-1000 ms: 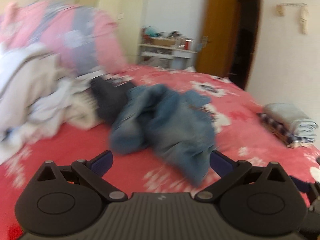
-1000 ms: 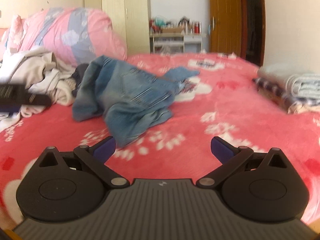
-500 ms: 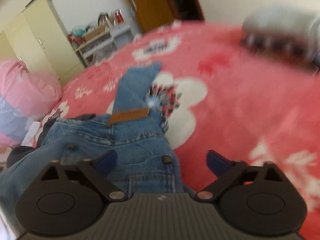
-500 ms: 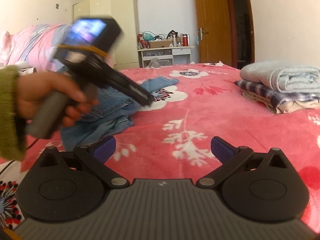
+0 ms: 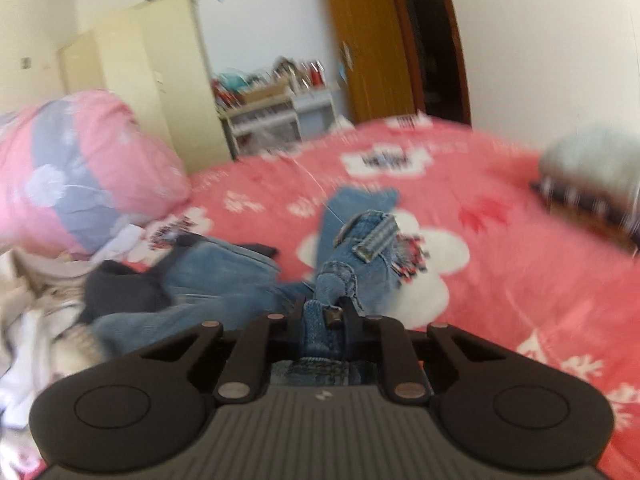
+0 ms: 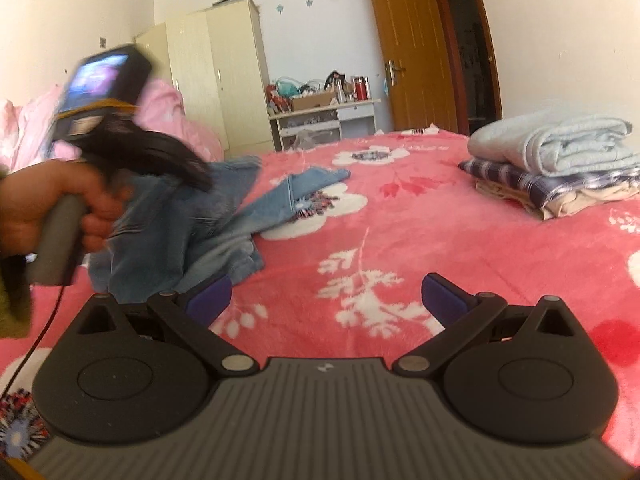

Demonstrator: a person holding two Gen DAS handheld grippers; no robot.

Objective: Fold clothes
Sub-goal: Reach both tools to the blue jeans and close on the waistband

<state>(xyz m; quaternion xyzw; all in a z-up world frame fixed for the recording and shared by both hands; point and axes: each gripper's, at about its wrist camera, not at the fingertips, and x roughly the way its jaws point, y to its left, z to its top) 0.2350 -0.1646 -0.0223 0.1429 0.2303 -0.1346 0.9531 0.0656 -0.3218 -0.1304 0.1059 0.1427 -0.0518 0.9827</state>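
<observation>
The left gripper has its fingers pinched tight on a bunched fold of the jeans, a metal rivet showing right between the jaws, and the denim trails away from it across the red flowered blanket. From the other side, the person's hand wraps the grey handle of that same tool, whose small screen glows at the back, and the jeans spread out beneath it in a rumpled heap, one leg reaching toward a white flower on the blanket. The right gripper hangs low over bare blanket near the jeans, its blue-tipped fingers spread wide with nothing between them. A heap of unfolded clothes lies at the left, beside a big pink quilt bundle. On the far right of the bed sits a neat stack of folded clothes, well apart from the jeans. Behind the bed stand a cream wardrobe, a cluttered white desk and a brown door.
</observation>
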